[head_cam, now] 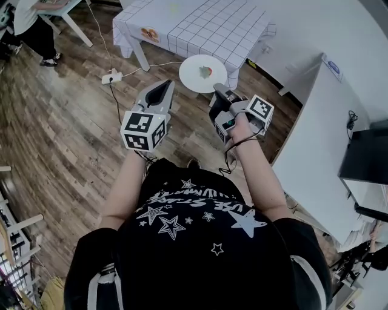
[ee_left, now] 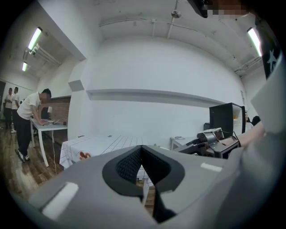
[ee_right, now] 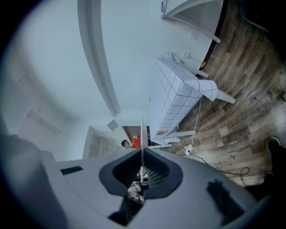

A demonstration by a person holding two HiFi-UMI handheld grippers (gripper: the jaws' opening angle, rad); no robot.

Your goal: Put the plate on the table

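- At the far left a person in a white top [head_cam: 25,18] bends over a white side table; the left gripper view shows this person [ee_left: 29,112] from the side, with two more people standing behind, whom the head view does not show.
- A white power strip [head_cam: 112,77] lies on the brown wooden plank floor [head_cam: 60,133]; its cable runs towards the holder.
- The left gripper [head_cam: 160,89] is grey, with a cube of black-and-white square markers; its own view shows the left gripper [ee_left: 141,150] with jaws pressed together and nothing between them.
- The table with the white grid-lined cloth [head_cam: 206,27] stands ahead; a small orange-red item lies near its left corner, too small to name.
- The round white plate with a small red-and-green picture [head_cam: 197,75] hangs in the air by the table's near edge, not on the top; the head view shows its face; the right gripper view shows only its thin edge [ee_right: 142,134].
- The right gripper [head_cam: 217,91] pinches the plate's rim; its own view shows the right gripper [ee_right: 142,154] with both jaws closed flat against the plate; a person in an orange top appears there beyond the table.
- The holder's black T-shirt with white stars [head_cam: 194,242] carries white lettering, upside down; I cannot read it surely.
- At the far right a black screen [head_cam: 367,157] stands on a long white counter [head_cam: 309,139]; no brand shows.
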